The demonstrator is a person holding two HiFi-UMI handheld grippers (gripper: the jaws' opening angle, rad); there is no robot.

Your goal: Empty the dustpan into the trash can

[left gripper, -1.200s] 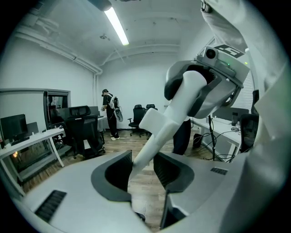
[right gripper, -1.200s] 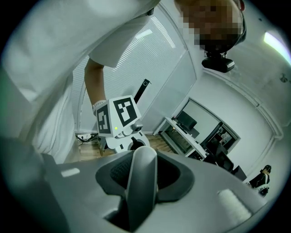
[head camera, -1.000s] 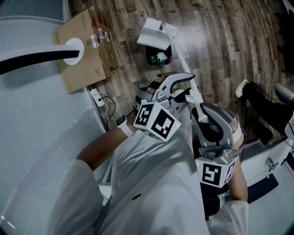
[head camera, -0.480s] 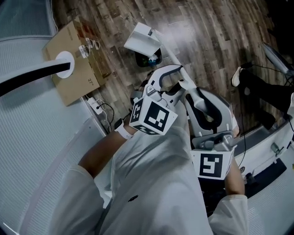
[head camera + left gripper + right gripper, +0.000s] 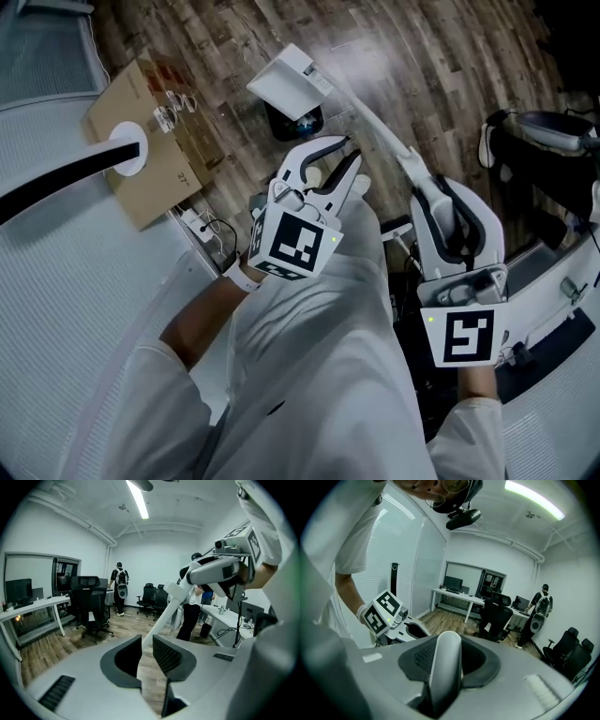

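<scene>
Since a second ago the two grippers have drawn apart. The right gripper (image 5: 433, 192) has swung out to the right with its load, and the jaws of the left gripper (image 5: 345, 153) have just been closing to a narrow gap with nothing between them. The right jaws are clamped on the near end of the long white plastic handle (image 5: 370, 117). Its long axis runs from them away to the far left, ending at the white flat dustpan (image 5: 281, 86). The pan hangs tilted directly over the small black trash can (image 5: 298, 122) on the wooden floor. The left gripper sits just left of the handle, apart from it. Any further tipping looks to depend on the right hand alone.
</scene>
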